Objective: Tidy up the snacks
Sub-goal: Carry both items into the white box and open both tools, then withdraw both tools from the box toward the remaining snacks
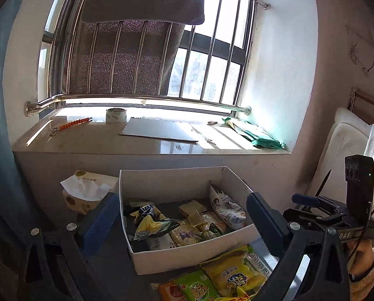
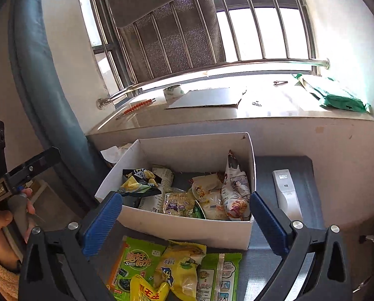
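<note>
A white cardboard box [image 1: 187,255] [image 2: 182,230] sits on a dark grey table and holds several snack packets, among them a black-and-yellow one [image 1: 152,222] [image 2: 139,183] and a white pouch [image 1: 227,207] [image 2: 236,190]. In front of the box lie loose packets: a yellow one [image 1: 234,273] [image 2: 180,268] and a green one [image 1: 195,288] [image 2: 134,263]. My left gripper [image 1: 182,220] is open and empty, hovering above the box. My right gripper [image 2: 185,215] is open and empty, above the box's near wall. Each gripper shows at the edge of the other's view.
A tissue box [image 1: 86,190] stands left of the white box. A white remote [image 2: 286,193] lies on the table to its right. Behind is a stone window sill [image 1: 147,145] with tape, cardboard sheet and a green bag [image 2: 337,95]. A white cushion [image 1: 347,140] is at right.
</note>
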`<move>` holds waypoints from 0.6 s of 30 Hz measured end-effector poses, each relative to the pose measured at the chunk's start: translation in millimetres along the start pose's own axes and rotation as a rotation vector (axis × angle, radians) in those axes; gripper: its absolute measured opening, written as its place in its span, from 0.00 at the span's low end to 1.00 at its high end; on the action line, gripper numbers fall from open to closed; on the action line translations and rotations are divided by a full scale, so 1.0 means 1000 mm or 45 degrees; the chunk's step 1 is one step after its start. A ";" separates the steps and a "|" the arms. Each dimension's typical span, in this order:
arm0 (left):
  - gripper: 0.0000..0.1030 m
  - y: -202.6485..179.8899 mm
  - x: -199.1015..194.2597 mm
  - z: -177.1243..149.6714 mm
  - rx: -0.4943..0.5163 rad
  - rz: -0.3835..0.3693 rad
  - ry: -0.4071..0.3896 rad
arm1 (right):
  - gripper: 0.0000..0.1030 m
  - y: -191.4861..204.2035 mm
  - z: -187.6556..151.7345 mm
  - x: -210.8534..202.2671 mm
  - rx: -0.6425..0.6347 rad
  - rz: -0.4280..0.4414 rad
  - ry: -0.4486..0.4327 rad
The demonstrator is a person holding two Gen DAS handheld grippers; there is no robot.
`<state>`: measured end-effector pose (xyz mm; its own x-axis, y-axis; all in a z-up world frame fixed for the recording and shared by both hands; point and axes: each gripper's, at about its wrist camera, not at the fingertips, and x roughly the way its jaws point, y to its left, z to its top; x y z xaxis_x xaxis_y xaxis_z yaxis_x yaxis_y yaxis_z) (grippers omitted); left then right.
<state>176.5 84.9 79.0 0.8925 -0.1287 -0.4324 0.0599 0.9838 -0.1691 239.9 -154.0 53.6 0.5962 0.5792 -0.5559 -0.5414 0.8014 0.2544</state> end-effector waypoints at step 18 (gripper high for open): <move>1.00 -0.036 -0.107 -0.177 -0.138 -0.034 0.117 | 1.00 0.037 -0.185 -0.116 0.014 0.019 0.022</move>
<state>0.0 41.2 -25.8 0.8463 -0.1701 -0.5049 0.0296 0.9612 -0.2743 40.5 -218.9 -19.2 0.5778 0.5882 -0.5658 -0.5435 0.7945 0.2709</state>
